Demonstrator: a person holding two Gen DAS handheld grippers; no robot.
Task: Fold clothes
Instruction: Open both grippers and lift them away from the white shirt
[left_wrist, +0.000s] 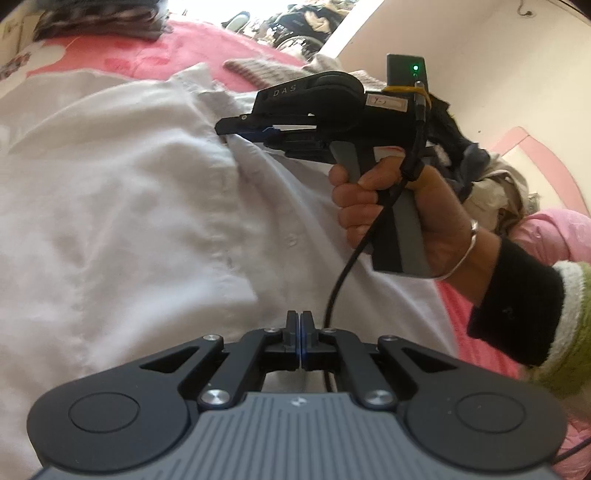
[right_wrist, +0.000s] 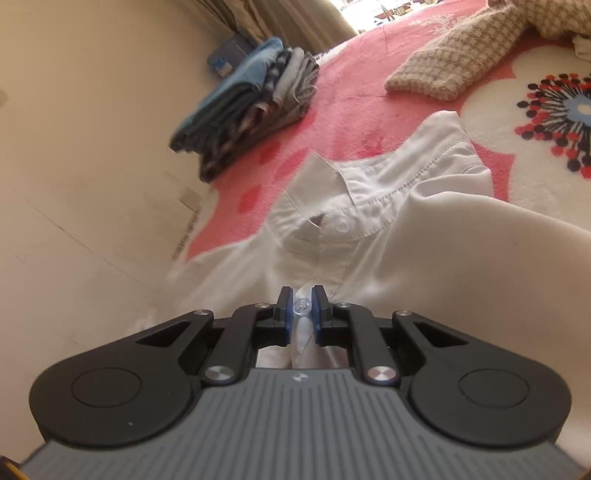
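With the right hand-held gripper (right_wrist: 302, 308) pinching the white buttoned cotton shirt's (right_wrist: 388, 229) placket and the left hand-held gripper (left_wrist: 301, 325) fully closed, seemingly on its hem, keep the cloth taut and level.

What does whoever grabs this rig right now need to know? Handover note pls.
Left gripper: jaws shut, whether on cloth I cannot tell.
Right gripper: jaws shut on the white shirt at its button placket, below the collar.
Shirt lies spread on the pink blanket, buttoned, not yet folded.
Done: folded stack by the wall.
Left: fold this shirt, then the checked garment and the heap behind the right hand.
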